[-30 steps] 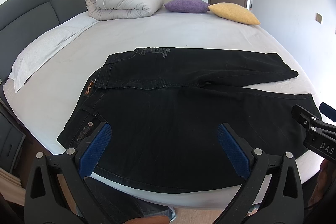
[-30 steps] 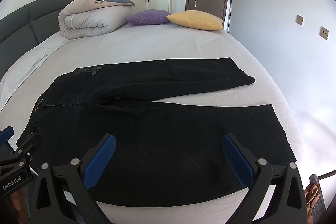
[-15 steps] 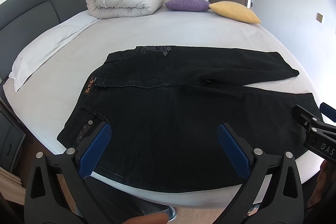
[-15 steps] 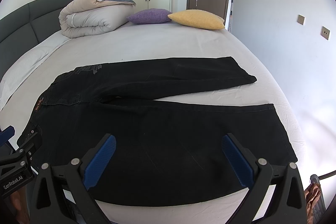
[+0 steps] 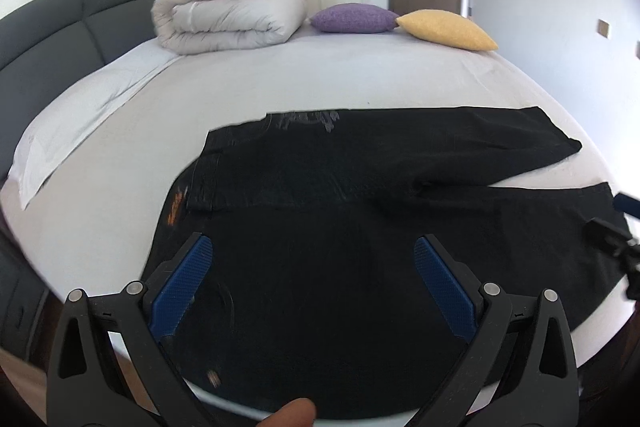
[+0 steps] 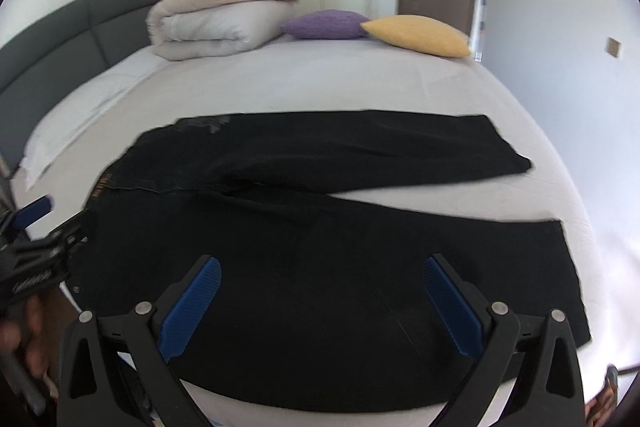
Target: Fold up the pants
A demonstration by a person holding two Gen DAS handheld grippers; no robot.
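The black denim pants lie flat across the white bed, filling the lower centre of both frames, legs parted toward the right, ready for a lengthwise fold. The left gripper and the right gripper hover over the near leg, each spread wide and holding nothing.
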